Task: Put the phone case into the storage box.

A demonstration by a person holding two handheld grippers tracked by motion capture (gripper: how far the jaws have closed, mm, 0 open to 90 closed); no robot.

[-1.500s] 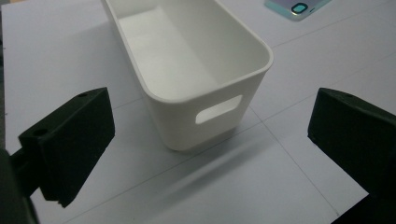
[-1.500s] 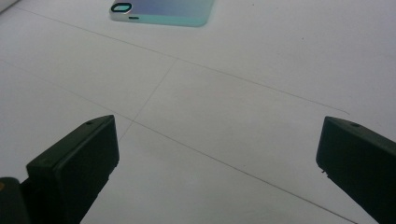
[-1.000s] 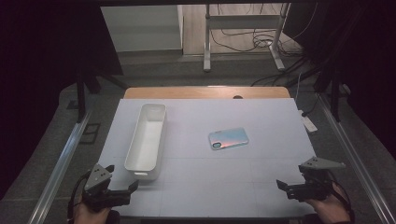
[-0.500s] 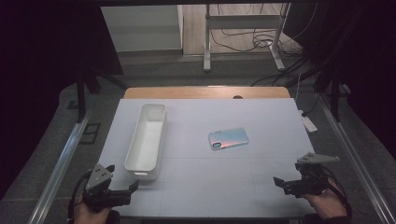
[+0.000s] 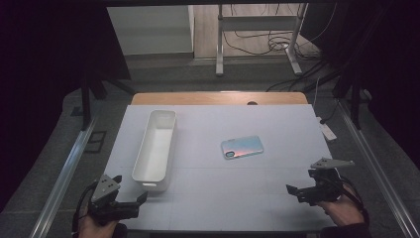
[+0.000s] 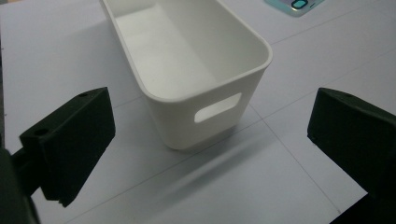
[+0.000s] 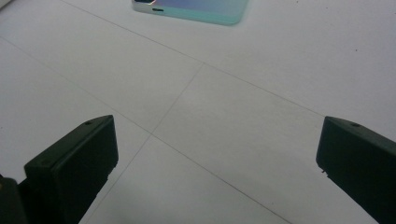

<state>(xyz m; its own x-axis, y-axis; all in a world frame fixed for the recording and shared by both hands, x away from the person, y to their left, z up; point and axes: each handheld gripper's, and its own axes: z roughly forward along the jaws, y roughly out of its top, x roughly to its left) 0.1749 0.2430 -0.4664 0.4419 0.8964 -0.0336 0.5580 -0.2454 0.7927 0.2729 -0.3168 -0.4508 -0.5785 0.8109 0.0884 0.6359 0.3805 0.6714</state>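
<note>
Looking down from above, a white table (image 5: 277, 198) fills the middle of the scene, with dark floor around it and a strip of wood along its far edge.

A long, narrow white bin (image 5: 155, 148) stands upright on the left half of the table, its open top facing up and its length running from near to far. It looks empty, and a slot handle is cut into its near end wall.

A phone (image 5: 242, 147) lies flat near the centre of the table, to the right of the bin and well apart from it. Its back shows a shimmering blue and pink finish, and it sits slightly askew.

At the near left corner, a hand holds the left claw (image 5: 131, 206), which points toward the near end of the bin and touches nothing. In the left gripper view its two black jaws stand wide apart with only the table and the bin's near end (image 6: 205, 84) between them; a corner of the phone (image 6: 294, 5) shows at the top edge.

At the near right edge, a hand (image 5: 339, 210) holds the right claw (image 5: 294, 191), pointing left across bare table, well short of the phone. In the right gripper view its jaws are also spread wide and empty, and the phone's edge (image 7: 191, 10) lies farther ahead at the top.
</note>
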